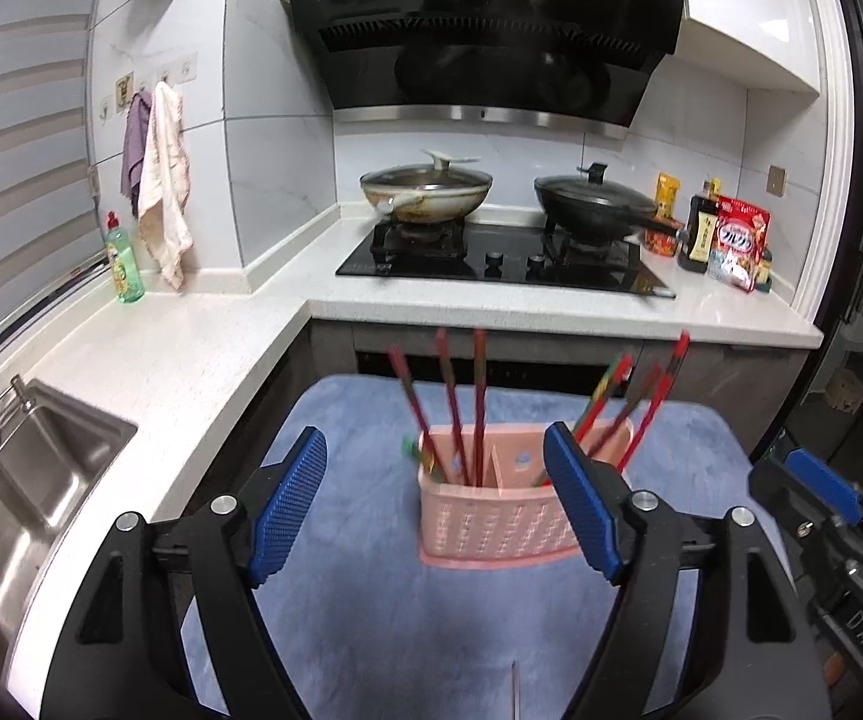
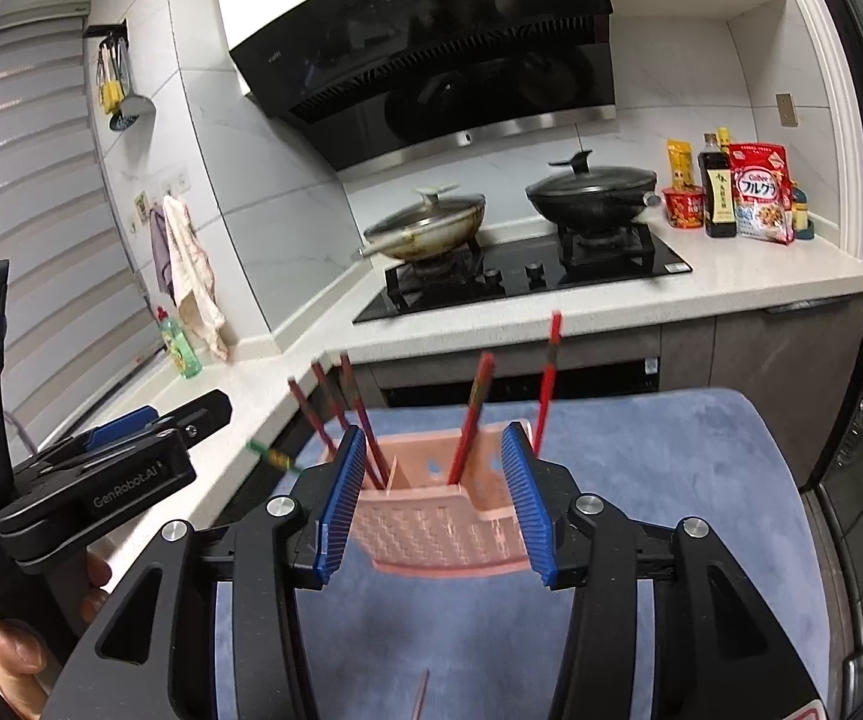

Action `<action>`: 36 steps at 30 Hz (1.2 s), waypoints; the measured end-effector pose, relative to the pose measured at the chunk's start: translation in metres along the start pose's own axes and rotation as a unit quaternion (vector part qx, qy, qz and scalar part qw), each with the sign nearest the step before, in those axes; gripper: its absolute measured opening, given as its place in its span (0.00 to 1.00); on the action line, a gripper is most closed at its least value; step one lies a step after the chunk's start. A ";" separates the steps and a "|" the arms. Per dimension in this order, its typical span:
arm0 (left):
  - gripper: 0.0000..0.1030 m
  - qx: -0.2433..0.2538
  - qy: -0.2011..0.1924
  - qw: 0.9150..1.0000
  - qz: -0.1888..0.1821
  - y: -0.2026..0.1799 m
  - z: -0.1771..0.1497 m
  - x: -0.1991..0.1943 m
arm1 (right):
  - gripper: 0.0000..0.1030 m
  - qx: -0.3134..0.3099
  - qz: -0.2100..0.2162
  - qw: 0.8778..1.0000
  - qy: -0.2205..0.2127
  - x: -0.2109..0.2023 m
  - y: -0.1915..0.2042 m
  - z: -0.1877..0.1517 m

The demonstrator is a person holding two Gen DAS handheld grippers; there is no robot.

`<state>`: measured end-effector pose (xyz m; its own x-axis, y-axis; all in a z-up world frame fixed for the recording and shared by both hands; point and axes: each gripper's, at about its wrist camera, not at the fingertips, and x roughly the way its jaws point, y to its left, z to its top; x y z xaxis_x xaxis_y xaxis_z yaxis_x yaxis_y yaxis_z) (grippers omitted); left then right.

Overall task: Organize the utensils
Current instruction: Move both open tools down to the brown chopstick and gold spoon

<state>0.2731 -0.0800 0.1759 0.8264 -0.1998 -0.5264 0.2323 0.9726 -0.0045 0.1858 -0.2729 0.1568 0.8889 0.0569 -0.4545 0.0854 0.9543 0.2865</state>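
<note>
A pink plastic utensil basket stands on a blue mat. Red chopsticks stand upright in its left compartment and more lean in its right compartment. My left gripper is open and empty, just short of the basket. In the right wrist view the basket sits between the blue pads of my open, empty right gripper, with chopsticks in it. A green-tipped chopstick lies at the basket's left. A thin stick lies on the mat near the bottom edge.
A white L-shaped counter holds a steel sink at left and a black gas hob with two lidded pans. Bottles and food packets stand at the right. A green soap bottle stands by the window.
</note>
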 end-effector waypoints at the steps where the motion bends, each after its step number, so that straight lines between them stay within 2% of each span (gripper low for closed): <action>1: 0.69 0.002 0.004 1.000 0.005 0.001 -0.010 -0.002 | 0.45 -0.002 -0.002 1.000 0.003 -0.003 0.000 -0.005; 10: 0.69 -0.002 0.054 0.998 0.021 0.013 -0.084 -0.007 | 0.45 -0.038 -0.031 0.997 0.051 -0.023 -0.001 -0.078; 25: 0.69 -0.002 0.133 0.990 0.043 0.027 -0.197 -0.014 | 0.45 -0.028 -0.026 0.985 0.167 -0.026 -0.007 -0.211; 33: 0.69 -0.008 0.166 0.985 0.043 0.034 -0.237 -0.020 | 0.42 -0.032 -0.018 0.979 0.199 -0.025 0.003 -0.253; 36: 0.69 -0.009 0.176 0.983 0.042 0.036 -0.247 -0.020 | 0.35 -0.035 -0.015 0.978 0.205 -0.024 0.006 -0.259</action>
<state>0.1381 -0.0121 -0.0234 0.6134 -0.0676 -0.7869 0.1587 0.9866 0.0389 0.0489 -0.1923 -0.0488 0.6294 0.1280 -0.7664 0.0650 0.9742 0.2161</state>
